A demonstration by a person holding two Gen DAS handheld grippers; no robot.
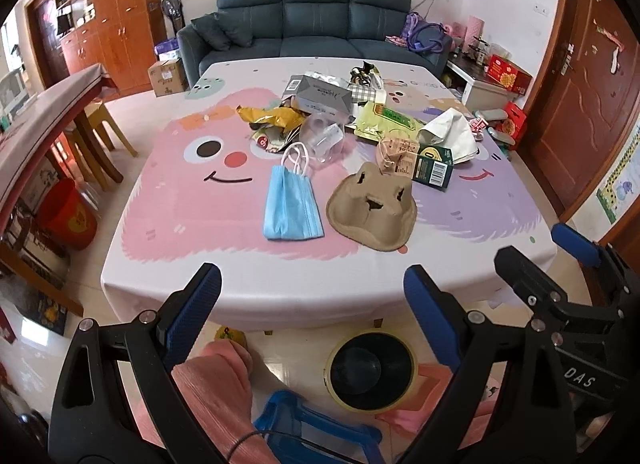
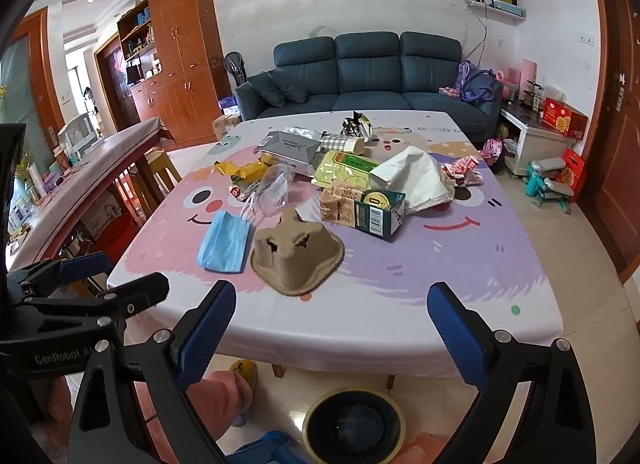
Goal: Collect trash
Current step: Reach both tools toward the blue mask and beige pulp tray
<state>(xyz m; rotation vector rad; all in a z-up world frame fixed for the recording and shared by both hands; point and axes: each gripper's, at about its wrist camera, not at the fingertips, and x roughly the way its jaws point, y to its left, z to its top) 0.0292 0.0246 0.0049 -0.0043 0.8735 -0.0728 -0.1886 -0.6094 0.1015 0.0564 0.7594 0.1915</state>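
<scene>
Trash lies on a table with a cartoon cloth [image 1: 200,232] [image 2: 440,284]. Nearest are a blue face mask [image 1: 290,203] [image 2: 224,242] and a brown pulp cup carrier [image 1: 374,209] [image 2: 296,254]. Behind them sit a green carton [image 1: 432,165] [image 2: 376,211], a clear plastic cup [image 1: 322,135] [image 2: 276,185], a white tissue [image 1: 452,131] [image 2: 416,175], a grey box [image 1: 320,93] [image 2: 290,149] and yellow wrappers [image 1: 272,115]. A yellow-rimmed bin [image 1: 370,370] [image 2: 352,426] stands on the floor below the front edge. My left gripper [image 1: 312,284] and right gripper [image 2: 332,304] both hang open and empty before the table.
A person's pink-clad legs [image 1: 216,396] and a blue stool [image 1: 312,432] are beneath the grippers. A dark sofa [image 1: 312,23] stands behind the table, a wooden side table [image 1: 48,119] with stools to the left, a brown door [image 1: 580,103] and boxes at right.
</scene>
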